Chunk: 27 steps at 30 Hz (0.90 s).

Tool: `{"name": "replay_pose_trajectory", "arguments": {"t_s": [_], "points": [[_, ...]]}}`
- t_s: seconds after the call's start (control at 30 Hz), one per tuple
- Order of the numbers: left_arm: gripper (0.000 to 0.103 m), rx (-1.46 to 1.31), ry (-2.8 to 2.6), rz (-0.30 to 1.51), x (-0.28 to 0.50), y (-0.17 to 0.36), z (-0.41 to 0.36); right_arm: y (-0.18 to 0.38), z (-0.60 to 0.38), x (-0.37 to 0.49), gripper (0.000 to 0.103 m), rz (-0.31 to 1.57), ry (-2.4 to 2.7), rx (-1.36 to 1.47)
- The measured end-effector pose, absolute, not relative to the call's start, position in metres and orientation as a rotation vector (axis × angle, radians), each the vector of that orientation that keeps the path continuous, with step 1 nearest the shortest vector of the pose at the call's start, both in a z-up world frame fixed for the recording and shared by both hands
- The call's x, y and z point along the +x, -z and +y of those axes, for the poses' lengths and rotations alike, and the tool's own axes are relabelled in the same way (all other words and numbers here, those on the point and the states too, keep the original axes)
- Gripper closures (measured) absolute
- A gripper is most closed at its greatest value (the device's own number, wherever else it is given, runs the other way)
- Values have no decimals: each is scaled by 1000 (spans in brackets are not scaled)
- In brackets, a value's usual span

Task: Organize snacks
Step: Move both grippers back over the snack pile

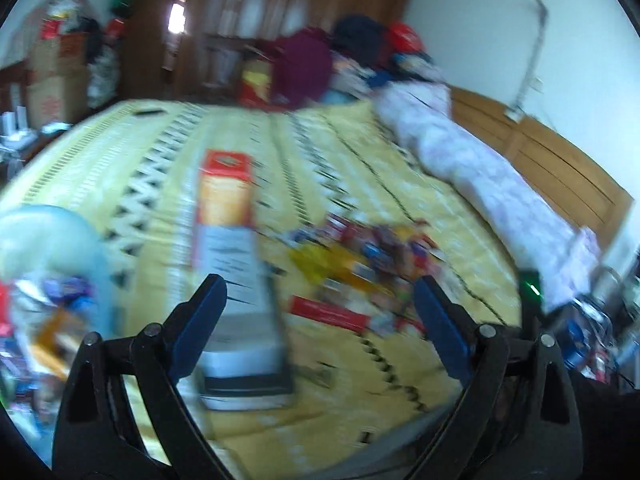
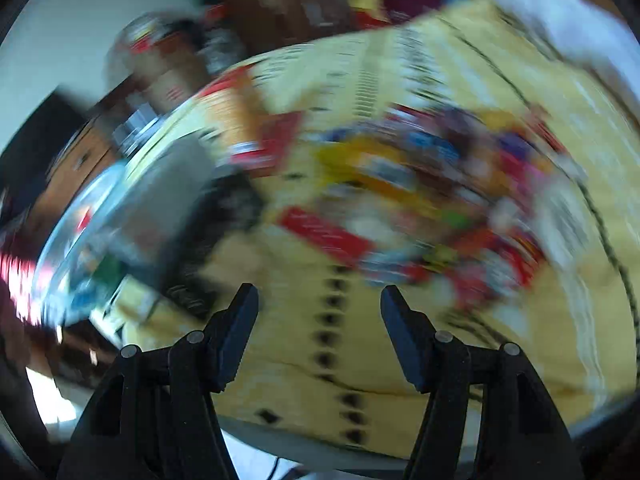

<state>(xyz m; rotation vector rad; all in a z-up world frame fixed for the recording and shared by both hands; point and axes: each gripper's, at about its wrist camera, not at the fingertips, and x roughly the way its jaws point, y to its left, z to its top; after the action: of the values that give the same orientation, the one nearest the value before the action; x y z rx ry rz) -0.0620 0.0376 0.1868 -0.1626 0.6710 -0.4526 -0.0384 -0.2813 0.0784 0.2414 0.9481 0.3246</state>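
Left wrist view: the left gripper (image 1: 320, 300) has its jaws wide apart w/ nothing between them. It hangs over a bed (image 1: 160, 168) w/ a yellow patterned cover. A long box (image 1: 236, 280) lies on the bed, just ahead of the left finger; it is red and orange at the far end and grey near us. The pad does not touch it, as far as the blur lets me see. To the right of the box sits a pile of snacks (image 1: 360, 264), lots of small bright packs, red, yellow, blue. A flat red pack (image 1: 328, 312) lies at the near edge of the pile. At far left is a clear bag (image 1: 44, 264) w/ more packs inside. A pink-white blanket (image 1: 472, 152) runs along the right side, by a wood headboard (image 1: 560, 160).

Right wrist view: very blurry. The right gripper (image 2: 320, 308) is partly open, jaws about mid-wide, nothing in them. It points down at the bed (image 2: 380, 360). The snacks (image 2: 432, 200) lie ahead and to the right, not touching the fingers. The box (image 2: 192, 184) is off to the left.
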Motion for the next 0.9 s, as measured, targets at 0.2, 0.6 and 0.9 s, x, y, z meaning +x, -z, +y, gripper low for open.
{"name": "replay_pose_trajectory", "arguments": {"t_s": [0.2, 0.6, 0.9], "points": [[8, -130, 517, 779, -46, -158, -10, -50, -362, 20, 40, 974, -238, 479], [8, -80, 543, 901, -28, -118, -65, -42, -358, 53, 91, 936, -295, 360], [13, 44, 842, 1026, 0, -67, -169, -119, -438, -10, 91, 704, -289, 416]]}}
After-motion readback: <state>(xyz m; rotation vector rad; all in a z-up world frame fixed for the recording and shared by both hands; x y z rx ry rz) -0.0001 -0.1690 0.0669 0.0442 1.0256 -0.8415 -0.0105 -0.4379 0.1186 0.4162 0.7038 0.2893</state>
